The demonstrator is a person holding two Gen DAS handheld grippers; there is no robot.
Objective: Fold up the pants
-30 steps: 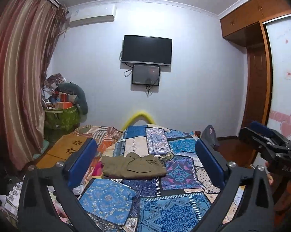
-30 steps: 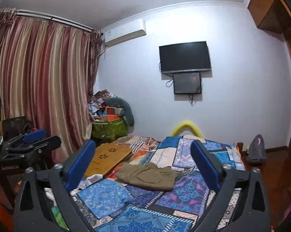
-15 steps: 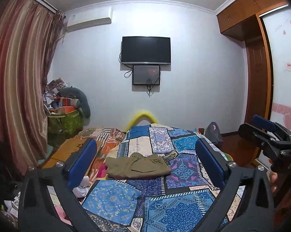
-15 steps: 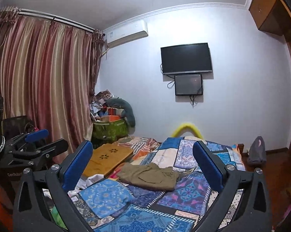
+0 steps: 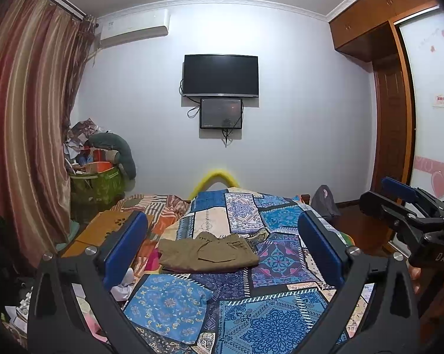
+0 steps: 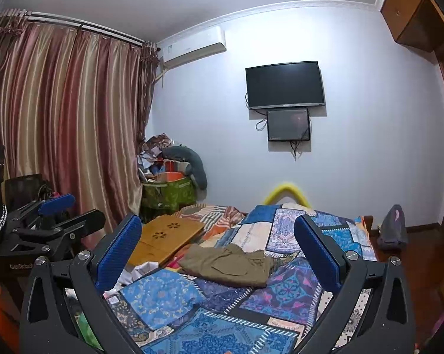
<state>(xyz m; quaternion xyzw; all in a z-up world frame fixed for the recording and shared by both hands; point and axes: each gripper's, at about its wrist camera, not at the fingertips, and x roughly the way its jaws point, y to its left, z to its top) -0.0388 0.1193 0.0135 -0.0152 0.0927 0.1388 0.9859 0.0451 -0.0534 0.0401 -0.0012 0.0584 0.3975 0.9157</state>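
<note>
Olive-brown pants (image 5: 207,252) lie folded in a compact rectangle on the blue patchwork bedspread (image 5: 275,318), also seen in the right wrist view (image 6: 225,264). My left gripper (image 5: 222,247) is open and empty, held high and well back from the pants. My right gripper (image 6: 219,253) is open and empty too, also raised away from the bed. Each gripper shows at the edge of the other's view: the right one (image 5: 405,203), the left one (image 6: 56,215).
A wooden lap desk (image 6: 163,236) lies on the bed's left side by striped bedding. A green box of clutter (image 5: 96,181) stands by the curtain (image 5: 24,132). A TV (image 5: 220,75) hangs on the far wall. A wardrobe (image 5: 399,118) is at the right.
Both grippers have risen and tilted up slightly, so the bed sits lower in view. The pants have not moved.
</note>
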